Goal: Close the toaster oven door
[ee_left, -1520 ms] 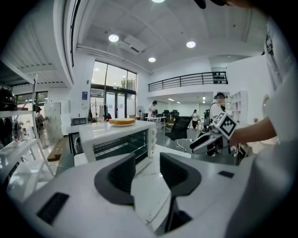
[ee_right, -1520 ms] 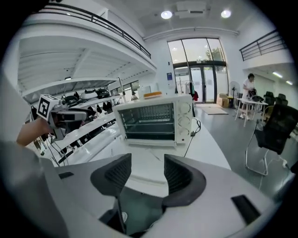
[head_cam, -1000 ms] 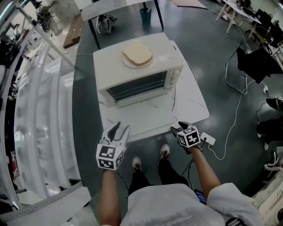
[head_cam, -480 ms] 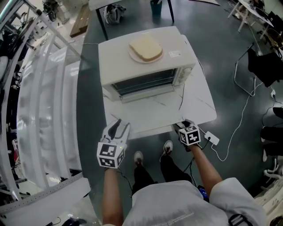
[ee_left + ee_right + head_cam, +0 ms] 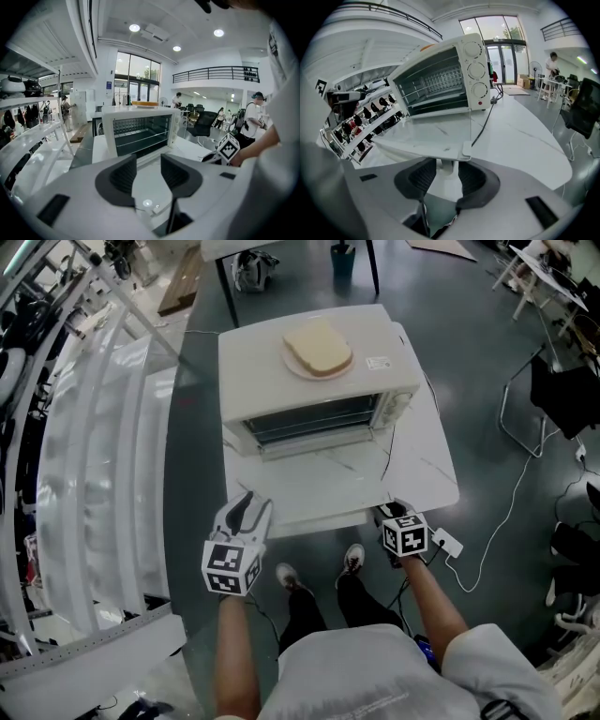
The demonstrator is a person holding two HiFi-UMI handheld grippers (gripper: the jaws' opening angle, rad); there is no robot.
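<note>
Grasp step: toaster oven [image 5: 314, 381] door [image 5: 309, 479] lies flat open in front of the oven, R gripper [image 5: 446, 176] jaws closing round its handle [image 5: 443, 165], not yet clamped; L gripper [image 5: 147, 171] jaws wide, empty, front-left of oven; next, prob: clamp, swing door up & shut.

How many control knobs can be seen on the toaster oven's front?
3, in one column on the toaster oven front, beside the open cavity: top knob, middle knob, bottom knob. None seems hidden.
</note>
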